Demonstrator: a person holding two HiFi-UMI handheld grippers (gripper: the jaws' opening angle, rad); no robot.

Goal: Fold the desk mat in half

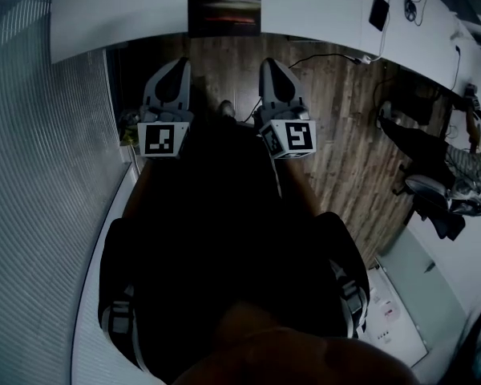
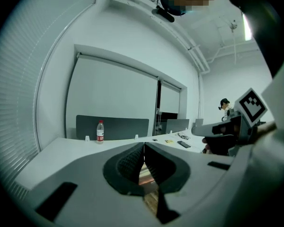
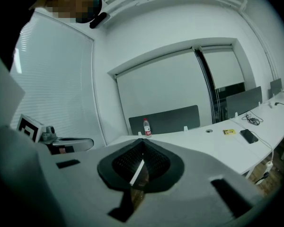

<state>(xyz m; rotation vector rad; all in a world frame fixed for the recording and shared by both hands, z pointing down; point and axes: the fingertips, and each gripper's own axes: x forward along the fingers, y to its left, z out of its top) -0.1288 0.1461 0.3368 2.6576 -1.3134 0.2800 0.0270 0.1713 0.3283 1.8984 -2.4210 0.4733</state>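
The white desk (image 1: 120, 14) is bare to the left of the desk mat (image 1: 224, 9). To the mat's right, well apart from it, lie a phone (image 1: 378, 12) and a tangled cable (image 1: 413, 2). A water bottle (image 2: 100, 131) stands at the far side by a grey partition (image 2: 118, 126), and what appears to be a slatted blind (image 1: 32, 175) closes the left flank.

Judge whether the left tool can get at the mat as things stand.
Probably yes: nothing stands between the left tool and the mat at the desk edge ahead, though it is shut.

Dim, bluish pictures with fisheye bending, dark vignetted corners and slight motion blur.
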